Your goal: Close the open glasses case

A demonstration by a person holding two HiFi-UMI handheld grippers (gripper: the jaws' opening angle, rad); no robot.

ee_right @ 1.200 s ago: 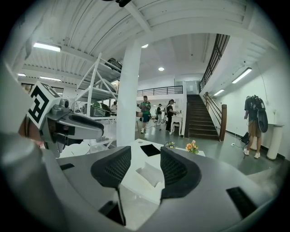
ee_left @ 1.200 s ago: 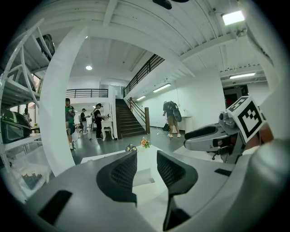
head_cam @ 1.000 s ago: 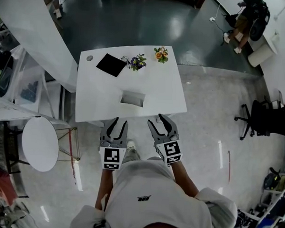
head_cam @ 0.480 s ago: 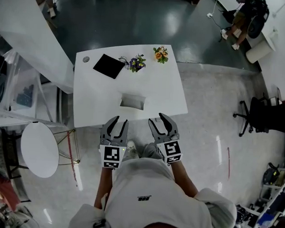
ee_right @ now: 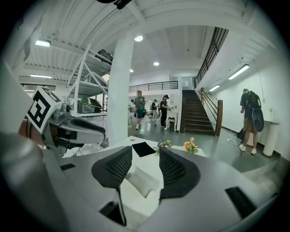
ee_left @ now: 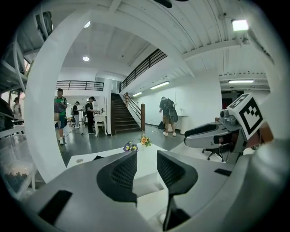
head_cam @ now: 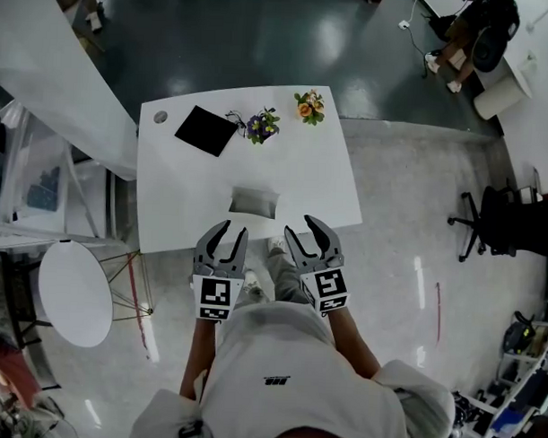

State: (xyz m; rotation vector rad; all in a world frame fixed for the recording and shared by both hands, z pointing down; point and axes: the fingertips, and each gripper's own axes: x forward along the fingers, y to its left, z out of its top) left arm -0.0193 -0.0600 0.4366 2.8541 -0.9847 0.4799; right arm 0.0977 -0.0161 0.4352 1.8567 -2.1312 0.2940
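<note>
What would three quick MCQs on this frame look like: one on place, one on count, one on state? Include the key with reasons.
1. Where on the white table does the glasses case lie?
A. near the front edge, about mid-width
B. in the far left corner
C. touching the flowers

2. How many flower bunches stand on the table?
A. one
B. two
C. four

3. What state are the left gripper and right gripper in?
A. both open, holding nothing
B. both shut
C. right one shut on the case

Key:
1. A: the case sits just ahead of both grippers, away from the far edge.
2. B: there is one purple bunch and one orange bunch.
3. A: both gripper views show jaws apart. The right jaws have just been closing somewhat, with nothing between the pads, and the case lies farther off on the table.
</note>
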